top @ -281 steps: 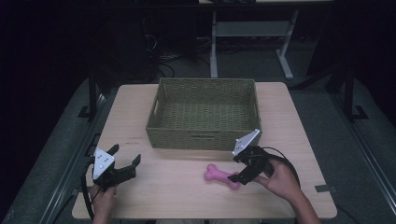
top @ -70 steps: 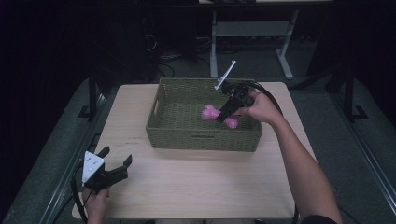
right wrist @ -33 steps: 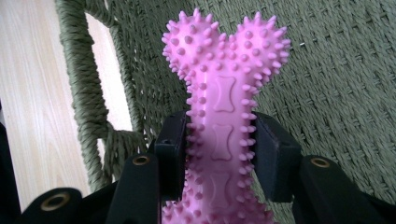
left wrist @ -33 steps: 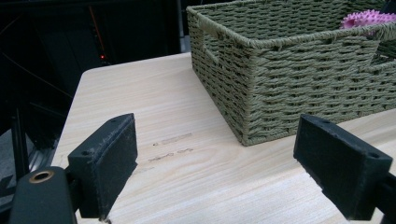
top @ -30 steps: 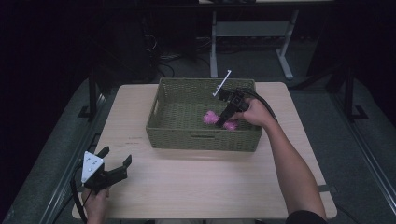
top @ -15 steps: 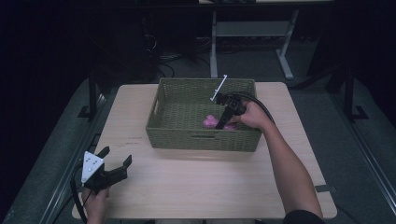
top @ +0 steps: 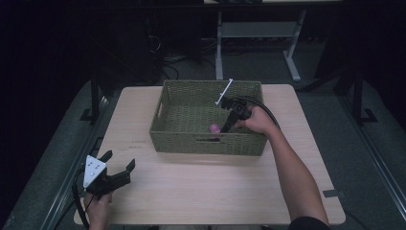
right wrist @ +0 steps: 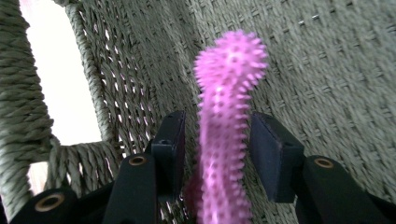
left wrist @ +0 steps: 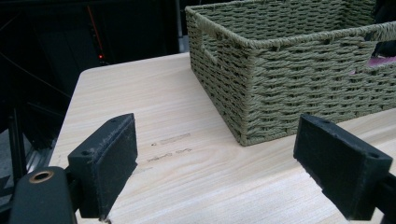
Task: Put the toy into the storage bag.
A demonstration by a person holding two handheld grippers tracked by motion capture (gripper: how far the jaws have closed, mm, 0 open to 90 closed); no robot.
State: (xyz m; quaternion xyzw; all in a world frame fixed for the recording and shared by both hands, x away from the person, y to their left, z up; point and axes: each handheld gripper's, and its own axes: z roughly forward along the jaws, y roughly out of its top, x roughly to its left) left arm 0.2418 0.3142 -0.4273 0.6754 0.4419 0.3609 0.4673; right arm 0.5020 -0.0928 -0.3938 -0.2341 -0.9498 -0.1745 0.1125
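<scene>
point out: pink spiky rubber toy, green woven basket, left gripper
pink spiky rubber toy (right wrist: 224,135), right gripper view, mid-shaft between the jaws
green woven basket (top: 206,145), high view, near outer wall below the handle slot
left gripper (top: 117,166), high view, gap midway between its open fingertips

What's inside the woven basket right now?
A pink spiky toy sits low in the basket, between the jaws of the right tongs. The near wall and the hand hide part of the basket's floor.

No legible text, label, brand, number or sign anywhere in these views
</scene>
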